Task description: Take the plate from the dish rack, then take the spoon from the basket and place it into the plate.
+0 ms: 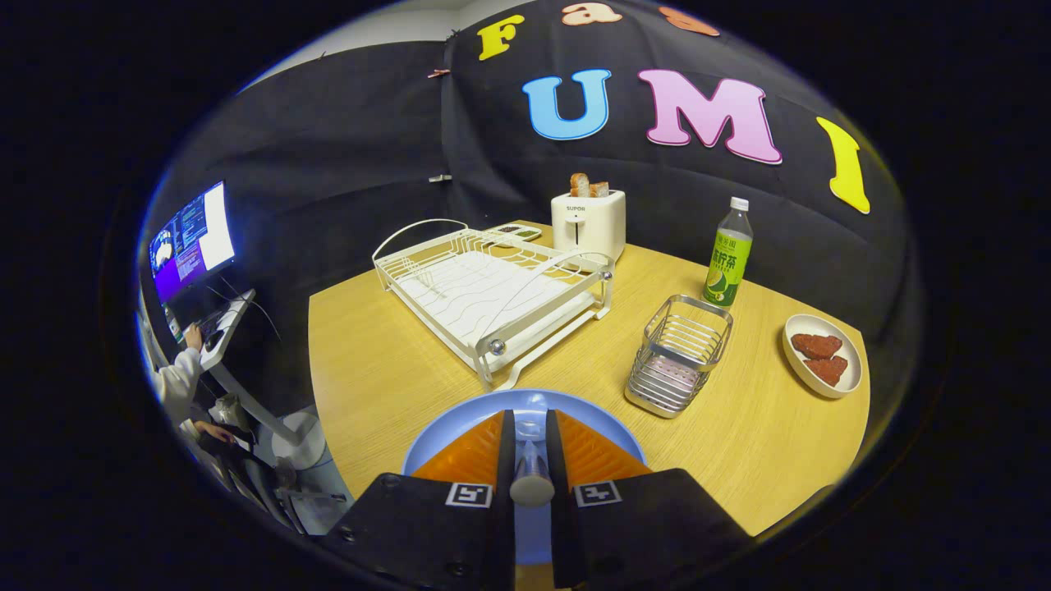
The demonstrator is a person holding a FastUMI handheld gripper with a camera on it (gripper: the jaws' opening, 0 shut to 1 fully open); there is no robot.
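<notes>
I've got gripper (531, 447) clenched on spoon (532, 480), handle toward camera, hanging directly over blue plate (447, 435); wire basket (680, 355) beyond-right of plate, dish rack (493, 287) behind it.

You had the slim metal spoon (531, 468) pinched upright between the fingers, above the round pale-blue plate (443, 435) lying flat on the table. Beyond stood the empty white wire dish rack (493, 283) and the silver wire basket (680, 355).

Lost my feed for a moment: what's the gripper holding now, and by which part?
The gripper is shut on the spoon, gripping its handle, above the blue plate.
</notes>
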